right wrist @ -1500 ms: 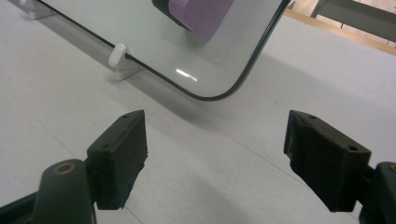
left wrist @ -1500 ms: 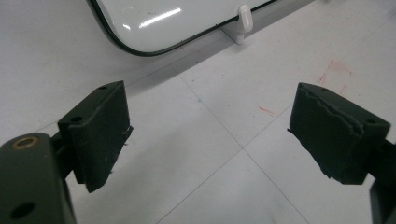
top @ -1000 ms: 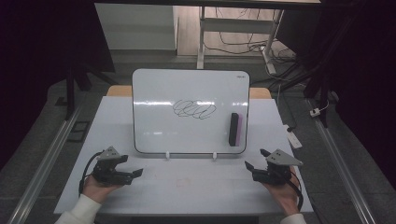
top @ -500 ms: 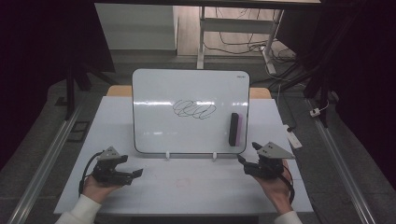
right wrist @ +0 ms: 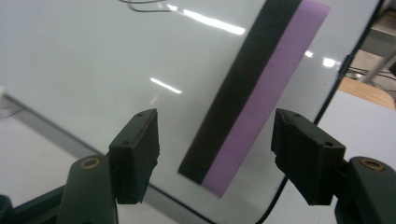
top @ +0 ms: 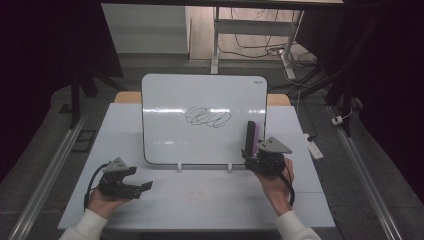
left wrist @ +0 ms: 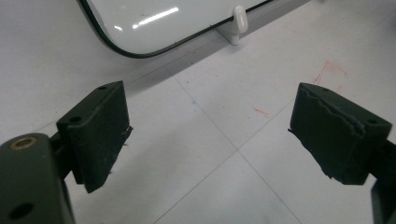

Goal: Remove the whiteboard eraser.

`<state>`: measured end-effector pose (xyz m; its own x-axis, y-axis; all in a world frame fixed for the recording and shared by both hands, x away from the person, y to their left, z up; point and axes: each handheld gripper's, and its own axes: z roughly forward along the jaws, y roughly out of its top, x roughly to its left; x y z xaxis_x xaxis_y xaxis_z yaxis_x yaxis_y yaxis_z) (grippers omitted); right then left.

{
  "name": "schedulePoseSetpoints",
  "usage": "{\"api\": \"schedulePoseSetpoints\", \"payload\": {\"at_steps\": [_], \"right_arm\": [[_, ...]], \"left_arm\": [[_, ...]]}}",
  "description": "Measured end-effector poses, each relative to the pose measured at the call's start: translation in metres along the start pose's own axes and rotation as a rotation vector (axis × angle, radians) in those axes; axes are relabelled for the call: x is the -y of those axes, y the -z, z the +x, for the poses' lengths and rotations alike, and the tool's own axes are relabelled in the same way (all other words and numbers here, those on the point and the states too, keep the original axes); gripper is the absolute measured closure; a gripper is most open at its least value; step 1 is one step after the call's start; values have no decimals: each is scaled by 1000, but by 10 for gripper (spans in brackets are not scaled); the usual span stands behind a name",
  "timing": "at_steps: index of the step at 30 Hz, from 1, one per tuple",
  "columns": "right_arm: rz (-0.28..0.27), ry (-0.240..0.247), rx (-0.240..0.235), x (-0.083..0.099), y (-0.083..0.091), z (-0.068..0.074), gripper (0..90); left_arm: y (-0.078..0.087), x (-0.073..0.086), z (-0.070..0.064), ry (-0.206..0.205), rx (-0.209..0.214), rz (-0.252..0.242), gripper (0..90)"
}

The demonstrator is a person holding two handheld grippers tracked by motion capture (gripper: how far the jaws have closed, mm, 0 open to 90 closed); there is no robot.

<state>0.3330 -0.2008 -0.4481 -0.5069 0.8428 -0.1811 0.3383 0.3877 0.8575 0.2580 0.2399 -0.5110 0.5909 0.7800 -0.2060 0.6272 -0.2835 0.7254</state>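
Note:
A whiteboard stands tilted on two white feet in the middle of the table, with a black scribble drawn on it. A black and purple eraser clings upright to the board's right side. My right gripper is open just below the eraser's lower end, its jaws either side of it without touching. My left gripper rests open on the table at the front left, nothing between its jaws, near the board's lower left corner.
The white table has faint red marks on it in front of the board. A white power strip lies past the table's right edge. Metal rails run along both sides; a desk frame and cables stand behind.
My right gripper has moved forward and left from the table's front right up to the eraser's lower end. The left gripper has stayed put.

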Motion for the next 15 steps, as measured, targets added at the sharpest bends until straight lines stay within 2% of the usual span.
{"api": "schedulePoseSetpoints", "payload": {"at_steps": [1, 4, 8, 13, 15], "right_arm": [[0, 0, 0, 0, 0, 0, 322], [10, -6, 38, -1, -6, 1, 342], [15, -20, 55, 0, -8, 0, 386], [9, -43, 65, 2, -11, 1, 492], [10, -45, 87, 2, -12, 2, 517]], "left_arm": [[0, 0, 0, 0, 0, 0, 127], [1, 0, 0, -1, 1, -3, 128], [0, 0, 0, -1, 2, 1, 128], [0, 1, 0, -2, 0, 1, 127], [0, 1, 0, -1, -1, 1, 127]]}}
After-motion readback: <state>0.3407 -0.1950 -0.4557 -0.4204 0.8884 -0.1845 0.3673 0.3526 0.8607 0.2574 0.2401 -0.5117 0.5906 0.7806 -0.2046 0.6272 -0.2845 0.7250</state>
